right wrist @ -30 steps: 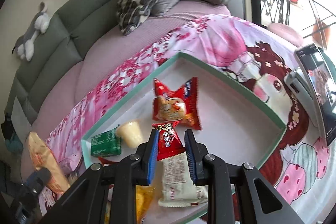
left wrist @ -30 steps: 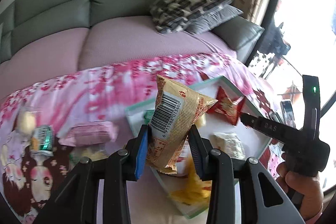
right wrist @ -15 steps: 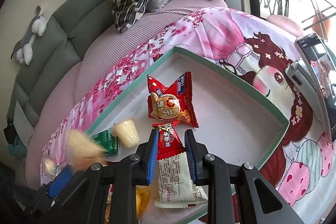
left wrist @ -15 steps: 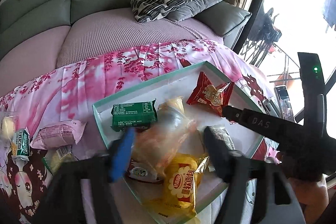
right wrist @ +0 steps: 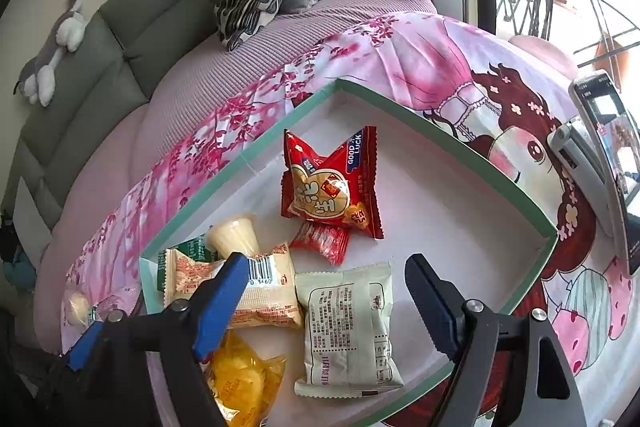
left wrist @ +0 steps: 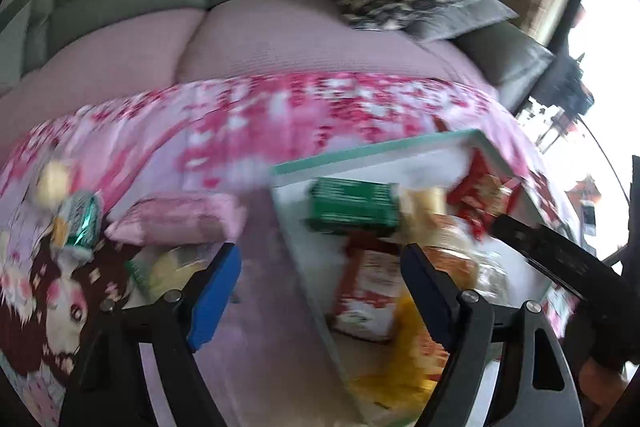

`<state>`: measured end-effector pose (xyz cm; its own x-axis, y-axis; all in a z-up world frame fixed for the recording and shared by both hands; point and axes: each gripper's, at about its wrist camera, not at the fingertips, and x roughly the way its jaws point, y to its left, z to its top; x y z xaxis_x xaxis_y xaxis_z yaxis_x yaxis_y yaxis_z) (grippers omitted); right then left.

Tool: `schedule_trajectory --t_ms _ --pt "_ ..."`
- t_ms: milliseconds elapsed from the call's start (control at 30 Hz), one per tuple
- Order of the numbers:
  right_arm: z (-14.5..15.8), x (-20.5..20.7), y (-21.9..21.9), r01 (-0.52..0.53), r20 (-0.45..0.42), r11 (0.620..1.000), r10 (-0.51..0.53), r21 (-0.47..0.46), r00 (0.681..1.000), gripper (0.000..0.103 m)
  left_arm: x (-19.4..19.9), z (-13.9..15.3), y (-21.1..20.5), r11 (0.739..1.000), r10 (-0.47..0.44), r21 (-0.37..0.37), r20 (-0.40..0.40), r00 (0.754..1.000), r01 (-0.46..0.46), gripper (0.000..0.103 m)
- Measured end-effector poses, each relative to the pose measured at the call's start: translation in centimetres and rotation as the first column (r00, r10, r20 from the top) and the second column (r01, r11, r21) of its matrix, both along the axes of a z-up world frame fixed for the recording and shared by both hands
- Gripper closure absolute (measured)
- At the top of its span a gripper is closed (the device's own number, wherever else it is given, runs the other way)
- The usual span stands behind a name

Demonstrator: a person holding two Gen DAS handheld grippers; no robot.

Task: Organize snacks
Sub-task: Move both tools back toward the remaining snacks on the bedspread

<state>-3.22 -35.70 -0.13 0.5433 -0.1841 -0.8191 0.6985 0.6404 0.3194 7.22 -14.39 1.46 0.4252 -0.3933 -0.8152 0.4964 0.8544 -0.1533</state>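
Tongs [right wrist: 320,291] opening above white packet [right wrist: 346,327] in tray [right wrist: 440,131].

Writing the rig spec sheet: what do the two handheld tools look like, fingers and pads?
Both match. The left tool has black angular plastic fingers lined with blue pads, and silver pivot screws on the linkages. The right tool is the same: black fingers, blue pads, silver screws. From the left wrist view its black body looks lettered, too blurred to read. No cables or sleeves visible.
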Motion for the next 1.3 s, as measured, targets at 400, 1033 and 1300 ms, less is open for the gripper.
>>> schedule_trajectory --t_ms 400,1033,1300 --pt "0.1 1.2 1.4 -0.057 -0.019 0.996 0.056 -0.064 0.998 0.000 3.5 -0.9 6.9 0.949 0.308 0.050 0.054 0.950 -0.311 0.000" --pt "2.1 2.6 4.9 -0.132 0.039 0.982 0.138 -0.132 0.990 0.000 4.4 1.0 15.5 0.844 0.528 0.053 0.097 0.844 -0.534 0.000" --pt "4.2 3.2 7.5 -0.164 0.089 0.967 0.184 -0.193 0.979 0.000 4.3 2.0 17.7 0.806 0.587 0.008 0.118 0.801 -0.592 0.000"
